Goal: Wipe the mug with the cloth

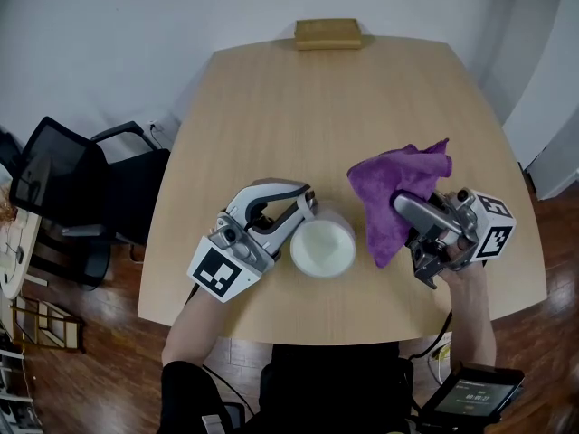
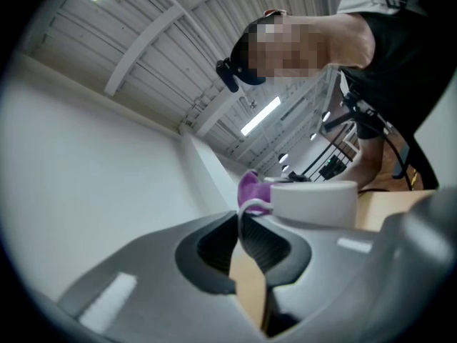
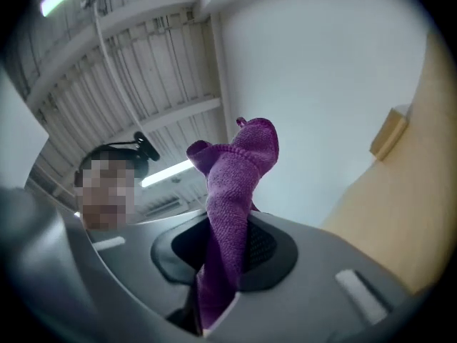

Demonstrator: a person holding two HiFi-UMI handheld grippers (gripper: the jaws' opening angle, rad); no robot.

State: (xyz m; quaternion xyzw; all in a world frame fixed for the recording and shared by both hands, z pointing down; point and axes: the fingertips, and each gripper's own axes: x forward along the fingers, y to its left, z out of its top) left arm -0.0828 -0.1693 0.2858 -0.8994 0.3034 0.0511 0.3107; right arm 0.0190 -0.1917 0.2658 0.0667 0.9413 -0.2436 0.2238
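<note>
The left gripper [image 1: 306, 208] is nearly closed, clamped on what seems to be the handle of the white mug [image 1: 323, 248] at the near side of the worktop [image 1: 326, 107]; the right gripper [image 1: 407, 208] pinches the purple cloth [image 1: 403, 177], just beside the mug but apart; wiping looks not yet begun.

Black chair [image 1: 68, 188], tan block [image 1: 327, 33]

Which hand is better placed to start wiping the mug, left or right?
Right. The right gripper clamps the purple cloth in its fingers, just beside the mug; the left gripper is busy pinching the mug's handle.
</note>
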